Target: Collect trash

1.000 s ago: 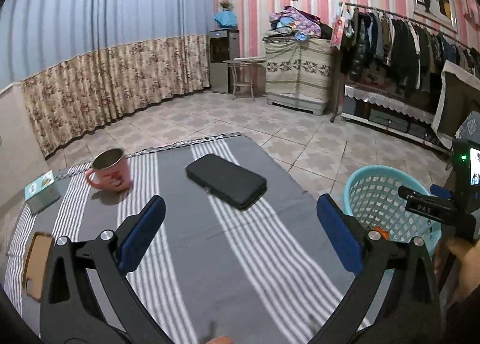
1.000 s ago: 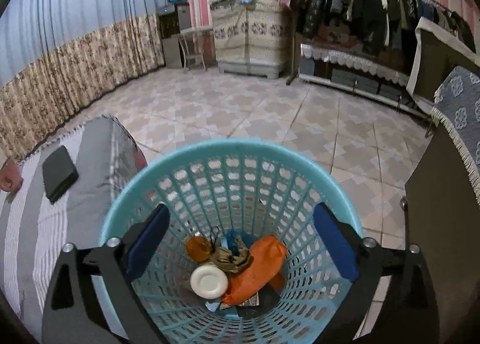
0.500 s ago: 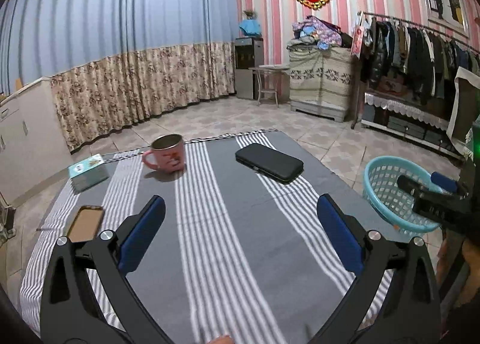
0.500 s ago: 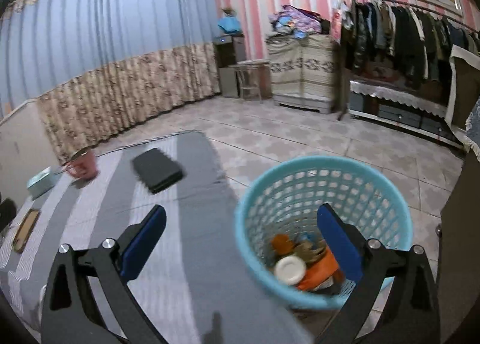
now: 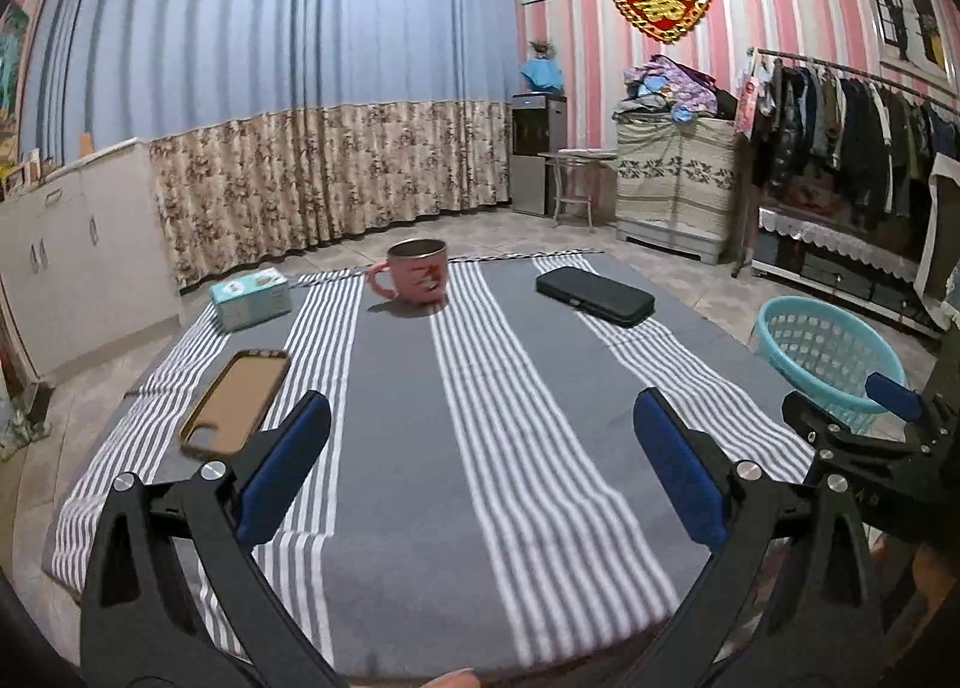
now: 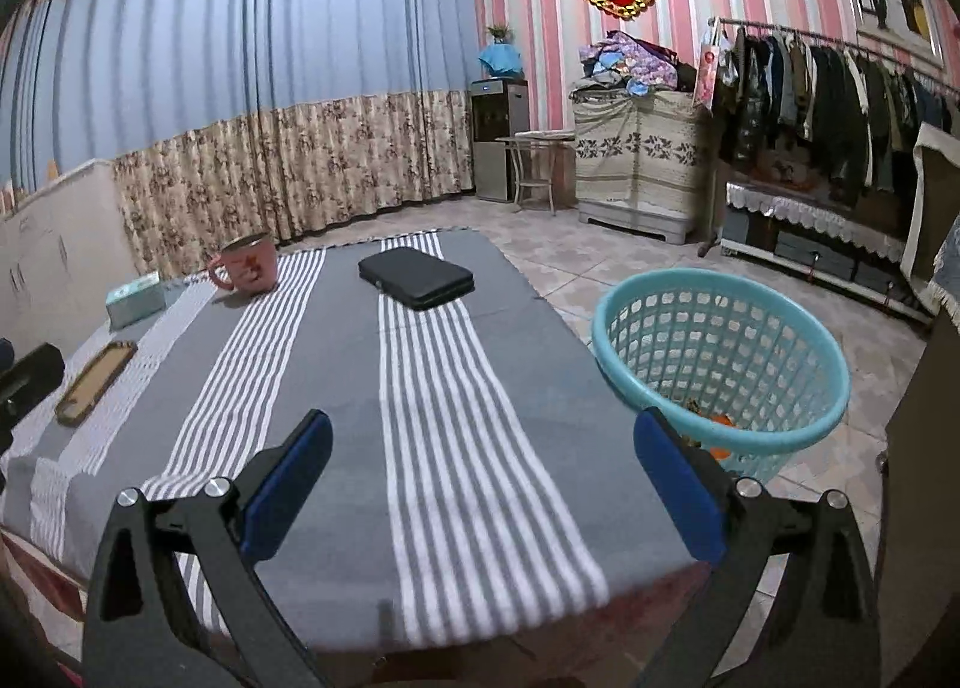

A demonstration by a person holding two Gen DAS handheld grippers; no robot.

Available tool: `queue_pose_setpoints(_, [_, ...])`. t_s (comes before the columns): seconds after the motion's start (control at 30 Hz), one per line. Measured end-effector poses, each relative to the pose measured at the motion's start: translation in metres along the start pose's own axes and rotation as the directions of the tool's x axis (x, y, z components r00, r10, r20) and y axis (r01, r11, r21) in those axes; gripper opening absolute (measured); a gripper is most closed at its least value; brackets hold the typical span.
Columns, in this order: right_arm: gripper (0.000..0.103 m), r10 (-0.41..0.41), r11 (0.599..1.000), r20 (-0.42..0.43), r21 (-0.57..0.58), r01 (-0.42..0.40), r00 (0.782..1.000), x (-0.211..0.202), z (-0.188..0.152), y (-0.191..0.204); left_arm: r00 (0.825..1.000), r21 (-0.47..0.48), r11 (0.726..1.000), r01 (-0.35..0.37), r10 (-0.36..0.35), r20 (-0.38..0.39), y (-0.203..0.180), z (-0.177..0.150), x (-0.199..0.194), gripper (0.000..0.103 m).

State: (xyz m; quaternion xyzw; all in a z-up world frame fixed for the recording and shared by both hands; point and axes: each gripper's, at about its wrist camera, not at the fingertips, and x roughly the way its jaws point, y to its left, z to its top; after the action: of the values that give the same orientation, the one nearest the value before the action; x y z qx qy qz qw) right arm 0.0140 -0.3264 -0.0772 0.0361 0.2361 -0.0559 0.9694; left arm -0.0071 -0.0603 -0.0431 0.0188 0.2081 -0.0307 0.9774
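A turquoise plastic basket [image 6: 720, 352] stands on the floor at the table's right side, with orange trash [image 6: 719, 436] just visible inside; it also shows in the left wrist view [image 5: 828, 352]. My left gripper [image 5: 480, 466] is open and empty above the near part of the striped cloth. My right gripper [image 6: 480, 478] is open and empty above the table's near right part, left of the basket. The right gripper's body [image 5: 864, 436] shows at the right in the left wrist view.
On the grey striped cloth [image 5: 480, 388] lie a pink mug [image 5: 417, 279], a black case [image 5: 594, 297], a teal tissue box [image 5: 252, 298] and a brown phone case [image 5: 237, 403]. A clothes rack [image 6: 828, 88] and cabinets stand along the far walls.
Both grippers have pulled back and up from the basket side toward the table's near edge. The right gripper has left its place over the basket; both stay open and empty.
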Motion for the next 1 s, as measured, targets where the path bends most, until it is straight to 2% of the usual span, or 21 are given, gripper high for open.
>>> queue_pose_setpoints(0.23, [0.098, 0.03, 0.998, 0.037, -0.058, -0.028, 0.999, -0.013, -0.001, 0.017, 1.0, -0.058, 0.998, 0.003, -0.004, -0.004, 0.015, -0.007, 0.005, 0.098])
queue_pose_setpoints(0.57, [0.098, 0.041, 0.998, 0.052, -0.048, -0.038, 0.998, -0.012, 0.003, 0.018, 1.0, -0.035, 0.999, 0.012, -0.012, -0.007, 0.006, -0.009, 0.017, 0.098])
queue_pose_setpoints(1.0, [0.098, 0.006, 0.999, 0.091, -0.042, -0.002, 0.996, -0.016, 0.008, 0.012, 1.0, -0.01, 1.0, 0.014, -0.014, 0.022, -0.003, -0.008, 0.009, 0.098])
